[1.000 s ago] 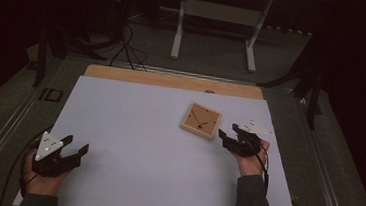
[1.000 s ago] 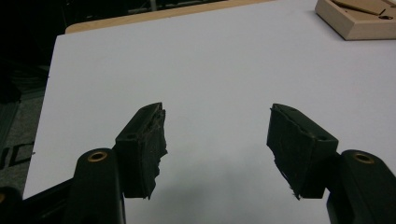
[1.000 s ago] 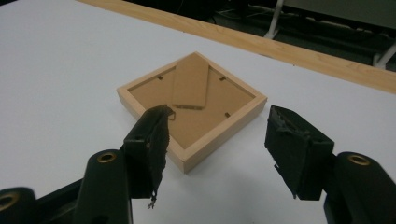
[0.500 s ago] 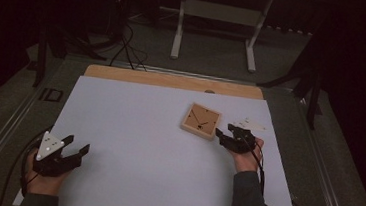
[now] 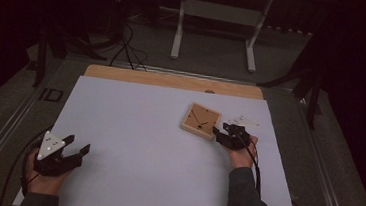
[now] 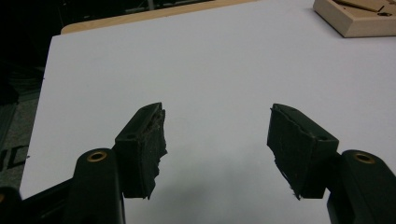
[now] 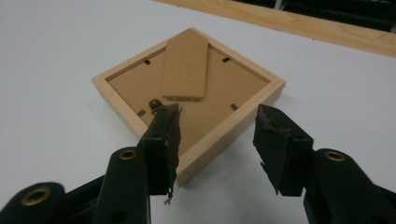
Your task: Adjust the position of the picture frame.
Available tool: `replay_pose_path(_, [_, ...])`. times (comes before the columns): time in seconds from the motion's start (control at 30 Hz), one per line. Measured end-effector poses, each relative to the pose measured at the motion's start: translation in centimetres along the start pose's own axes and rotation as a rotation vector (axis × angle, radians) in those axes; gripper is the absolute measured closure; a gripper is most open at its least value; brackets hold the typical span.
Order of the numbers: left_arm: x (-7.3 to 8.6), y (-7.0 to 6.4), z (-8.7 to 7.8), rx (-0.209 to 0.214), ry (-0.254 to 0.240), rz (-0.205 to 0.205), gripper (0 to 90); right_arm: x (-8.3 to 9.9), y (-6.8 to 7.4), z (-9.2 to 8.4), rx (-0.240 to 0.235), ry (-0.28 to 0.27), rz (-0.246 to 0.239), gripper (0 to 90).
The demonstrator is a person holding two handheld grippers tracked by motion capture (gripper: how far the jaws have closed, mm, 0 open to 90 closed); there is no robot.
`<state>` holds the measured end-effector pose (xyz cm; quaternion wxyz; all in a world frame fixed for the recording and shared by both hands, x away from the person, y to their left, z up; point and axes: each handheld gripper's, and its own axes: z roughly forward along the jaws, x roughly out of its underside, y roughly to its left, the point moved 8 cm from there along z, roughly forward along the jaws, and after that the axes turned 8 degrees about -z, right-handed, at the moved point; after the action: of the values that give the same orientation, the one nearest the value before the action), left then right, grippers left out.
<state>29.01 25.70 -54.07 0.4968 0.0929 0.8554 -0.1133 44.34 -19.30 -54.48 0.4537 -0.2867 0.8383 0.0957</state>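
A square wooden picture frame (image 5: 200, 120) lies back side up on the white table top (image 5: 133, 129), its fold-out stand (image 7: 185, 65) flat on the backing. My right gripper (image 5: 220, 130) is at the frame's near right corner. In the right gripper view my right gripper (image 7: 217, 112) straddles one frame rail (image 7: 224, 133). One jaw is over the backing, the other outside the rail. The jaws have just been closing and do not press on the wood. My left gripper (image 5: 78, 144) rests near the front left with nothing between its jaws (image 6: 217, 126). The frame (image 6: 359, 18) lies far from it.
Small white sheets (image 5: 247, 121) lie just right of the frame. A bare wooden strip (image 5: 173, 80) runs along the table's far edge. Behind it stands a grey table stand (image 5: 219, 11), with cables (image 5: 125, 48) on the floor. Metal rails (image 5: 3, 127) border the table.
My right gripper has moved left and down onto the frame's corner, and its jaws have narrowed. The left gripper has stayed where it was.
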Motion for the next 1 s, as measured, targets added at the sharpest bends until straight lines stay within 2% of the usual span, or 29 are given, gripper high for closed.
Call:
replay_pose_path(0.17, [0.0,0.0,-0.1,0.000,-0.003,-0.001,36.6,0.1,0.3,0.8,0.000,0.014,0.004,50.9])
replay_pose_path(0.33, [-0.1,0.0,-0.1,0.001,-0.005,0.000,36.6,0.5,0.3,1.5,0.000,0.034,0.035,51.1])
replay_pose_path(0.47, [-0.1,0.0,-0.1,0.001,-0.006,0.004,36.5,0.9,0.3,2.2,-0.018,0.045,0.087,52.1])
replay_pose_path(0.53, [-0.1,0.0,-0.1,0.002,-0.006,0.003,36.5,1.0,0.3,2.4,-0.025,0.044,0.104,52.7])
replay_pose_path(0.77, [-0.1,0.0,-0.1,0.003,-0.007,0.005,36.5,1.3,0.2,2.7,-0.021,0.064,0.113,55.5])
replay_pose_path(0.97, [-0.1,-0.1,0.0,0.003,-0.006,0.006,36.5,1.3,0.2,2.7,-0.045,0.071,0.141,58.2])
replay_pose_path(1.0, [-0.1,-0.1,0.0,0.003,-0.005,0.006,36.5,1.3,0.1,2.7,-0.061,0.071,0.155,60.2])
